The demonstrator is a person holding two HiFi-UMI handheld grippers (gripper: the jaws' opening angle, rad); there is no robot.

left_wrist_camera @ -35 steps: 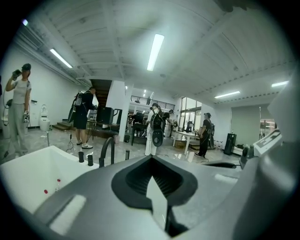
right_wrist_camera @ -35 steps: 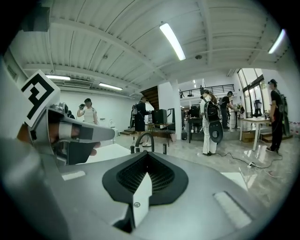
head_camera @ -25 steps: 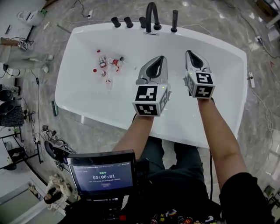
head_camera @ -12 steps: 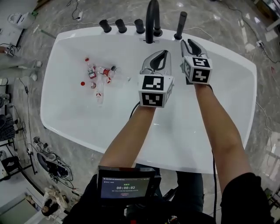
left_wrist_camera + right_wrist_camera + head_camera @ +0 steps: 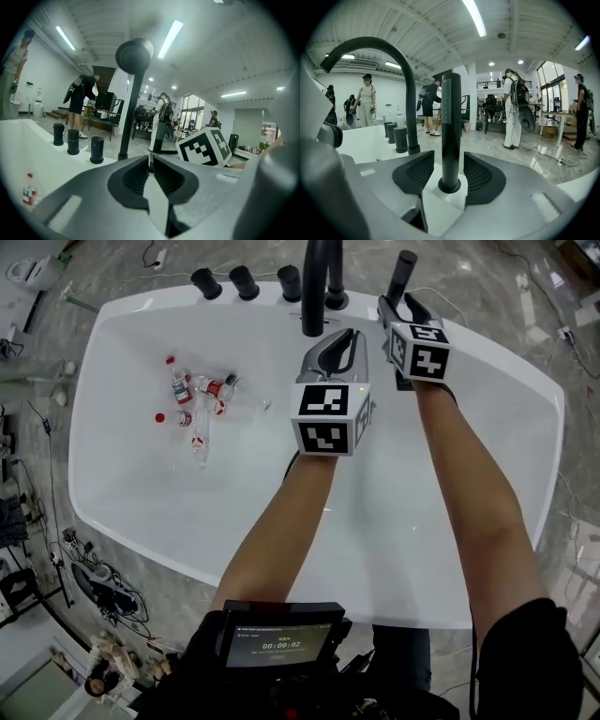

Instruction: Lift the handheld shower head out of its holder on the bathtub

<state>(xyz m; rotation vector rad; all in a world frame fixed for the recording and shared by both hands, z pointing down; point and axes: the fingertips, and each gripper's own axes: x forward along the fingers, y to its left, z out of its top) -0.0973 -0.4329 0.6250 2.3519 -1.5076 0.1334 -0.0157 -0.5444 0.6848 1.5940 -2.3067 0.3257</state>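
Observation:
The black handheld shower head [image 5: 403, 268] stands upright in its round holder [image 5: 450, 186] on the far rim of the white bathtub [image 5: 450, 521]. In the right gripper view the wand [image 5: 451, 117] rises between the two pads. My right gripper [image 5: 401, 307] is open; its jaws have just been opening, and the pads stand apart on either side of the wand without pressing on it. My left gripper [image 5: 339, 341] hangs over the tub just left of it, below the faucet, shut with nothing between its pads [image 5: 140, 176].
A tall black arched faucet [image 5: 314, 287] stands left of the shower head, with three black knobs [image 5: 244, 281] further left on the rim. Several small bottles [image 5: 192, 395] lie in the tub's left part. People stand in the room beyond.
Both grippers moved forward across the tub toward the faucet rim. The right gripper's jaws went from closed to wide apart and now flank the shower head.

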